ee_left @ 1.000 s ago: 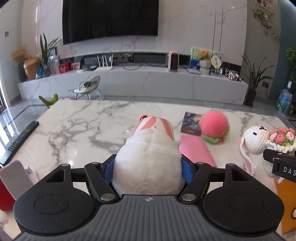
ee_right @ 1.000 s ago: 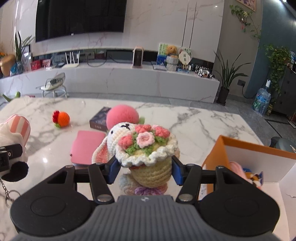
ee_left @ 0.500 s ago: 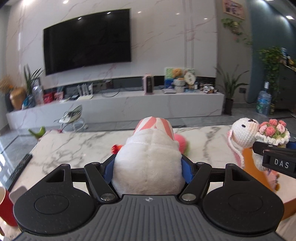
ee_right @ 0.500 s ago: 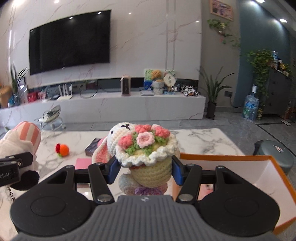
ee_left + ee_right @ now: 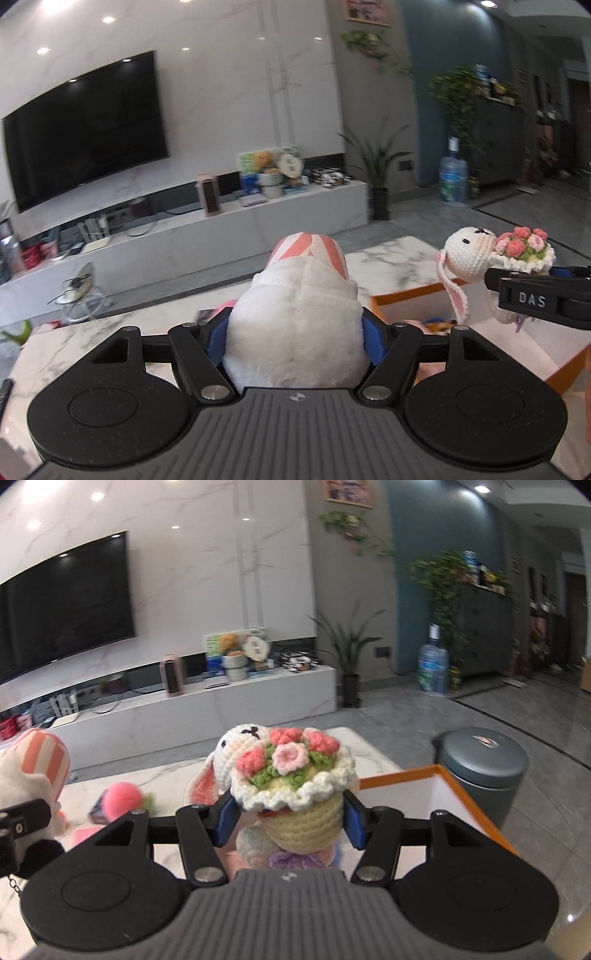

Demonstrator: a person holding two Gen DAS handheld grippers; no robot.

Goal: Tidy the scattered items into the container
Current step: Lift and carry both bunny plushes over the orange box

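My left gripper (image 5: 295,332) is shut on a white plush toy (image 5: 295,325) with a pink-striped top, held above the marble table (image 5: 110,332). The same plush toy (image 5: 33,775) shows at the left edge of the right wrist view. My right gripper (image 5: 288,819) is shut on a crocheted bunny with a flower basket (image 5: 291,786), raised over the orange box (image 5: 461,805) with a white inside. The left wrist view has that crocheted bunny (image 5: 480,254) at the right, above the orange box (image 5: 413,295), which holds some items.
A pink ball toy (image 5: 122,799) and a small dark book (image 5: 96,808) lie on the marble table (image 5: 147,775). A grey round bin (image 5: 484,771) stands beyond the box. A TV console (image 5: 184,709) and plants line the far wall.
Both grippers have swung right and lifted with their toys. The orange box has come under them, and the table items have slid left and down in view.
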